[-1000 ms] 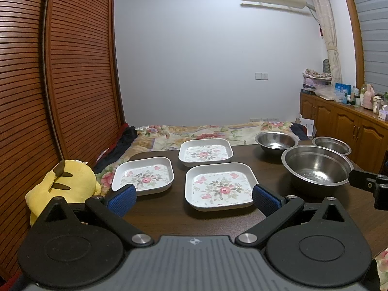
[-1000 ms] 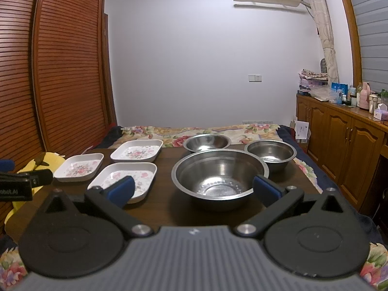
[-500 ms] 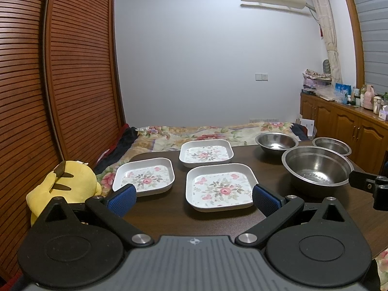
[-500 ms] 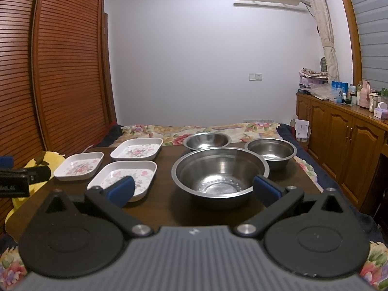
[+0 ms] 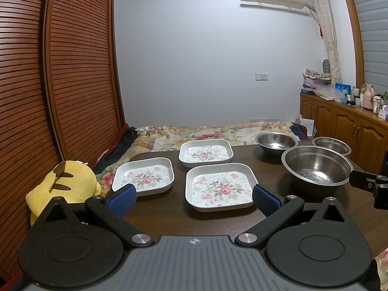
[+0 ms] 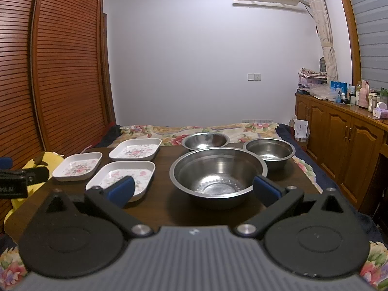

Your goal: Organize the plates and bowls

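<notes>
Both wrist views look across the table [image 5: 169, 215] from its near edge, left beside right, sharing plates and bowls.

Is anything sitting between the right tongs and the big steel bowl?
Nothing visible. The right tongs are open and face the big steel bowl across bare table; the nearest floral plate lies off to the left.

Large steel bowl [image 6: 218, 173] slightly higher in right wrist view, near plate [image 5: 220, 185] slightly higher in left wrist view
</notes>
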Demonstrator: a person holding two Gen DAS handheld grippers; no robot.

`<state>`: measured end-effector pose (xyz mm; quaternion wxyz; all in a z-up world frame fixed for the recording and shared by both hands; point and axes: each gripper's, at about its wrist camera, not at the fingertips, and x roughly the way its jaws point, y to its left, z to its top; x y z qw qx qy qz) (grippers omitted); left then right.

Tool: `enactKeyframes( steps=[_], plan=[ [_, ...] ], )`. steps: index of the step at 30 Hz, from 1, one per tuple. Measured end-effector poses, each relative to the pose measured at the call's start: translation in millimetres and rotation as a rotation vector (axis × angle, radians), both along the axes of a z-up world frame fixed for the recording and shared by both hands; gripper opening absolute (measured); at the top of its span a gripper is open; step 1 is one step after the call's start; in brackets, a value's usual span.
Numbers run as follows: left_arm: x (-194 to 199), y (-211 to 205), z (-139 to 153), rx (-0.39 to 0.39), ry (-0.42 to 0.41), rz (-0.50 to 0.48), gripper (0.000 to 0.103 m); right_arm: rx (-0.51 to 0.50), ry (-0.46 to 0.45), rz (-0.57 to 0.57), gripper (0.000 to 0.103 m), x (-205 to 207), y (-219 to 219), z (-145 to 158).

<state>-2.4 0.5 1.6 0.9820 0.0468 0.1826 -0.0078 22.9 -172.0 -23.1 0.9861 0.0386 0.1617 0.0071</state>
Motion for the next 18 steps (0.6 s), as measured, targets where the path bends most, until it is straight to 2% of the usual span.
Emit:
enactKeyframes(
  steps=[18],
  plan=[
    [-0.2, -0.4, -0.2, -0.001, 0.0, 0.0, 0.103, 0.005, -0.003, -0.006, 0.103, 1.3, -3.9, -0.7]
  ],
)
